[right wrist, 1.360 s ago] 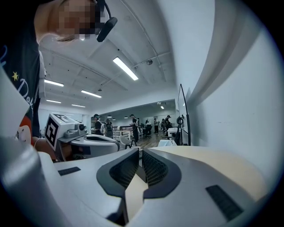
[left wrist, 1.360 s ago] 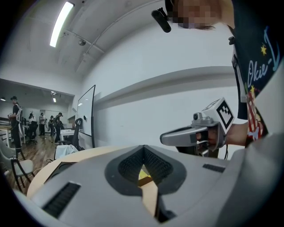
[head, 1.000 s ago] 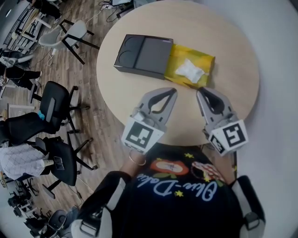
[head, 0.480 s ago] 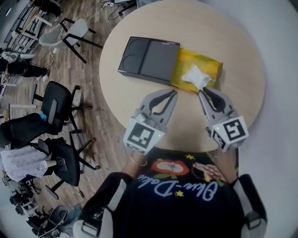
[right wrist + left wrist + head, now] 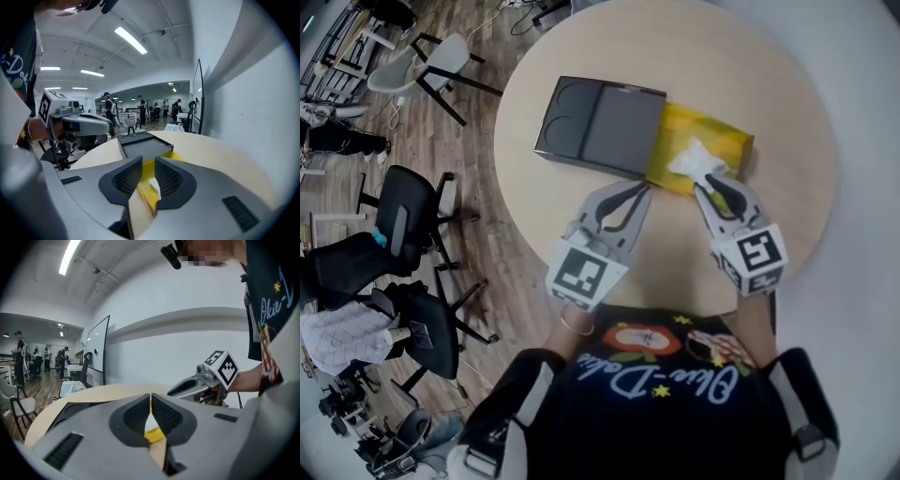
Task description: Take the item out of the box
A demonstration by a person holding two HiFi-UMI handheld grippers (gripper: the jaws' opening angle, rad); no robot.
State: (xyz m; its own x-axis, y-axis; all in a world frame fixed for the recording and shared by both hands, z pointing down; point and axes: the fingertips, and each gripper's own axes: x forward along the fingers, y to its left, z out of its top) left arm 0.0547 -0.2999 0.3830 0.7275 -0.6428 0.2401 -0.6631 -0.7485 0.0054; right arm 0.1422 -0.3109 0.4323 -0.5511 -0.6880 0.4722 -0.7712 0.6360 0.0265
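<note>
Right hand-held gripper (image 5: 708, 187) has advanced onto the white packet (image 5: 697, 161) in the box (image 5: 600, 117), its jaws narrowly apart astride it and the grasp pending; left hand-held gripper (image 5: 642, 190) closed, empty.

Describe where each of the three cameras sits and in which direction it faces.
Head view: on the person's head, looking down at the table, black box, left gripper, right gripper and shirt.
Left gripper view: on the left gripper, looking along its shut jaws across the table at the right gripper; a forearm shows.
Right gripper view: on the right gripper, facing the box's yellow tray and white packet; left gripper at left.
Shared: each gripper view shows the other gripper.
</note>
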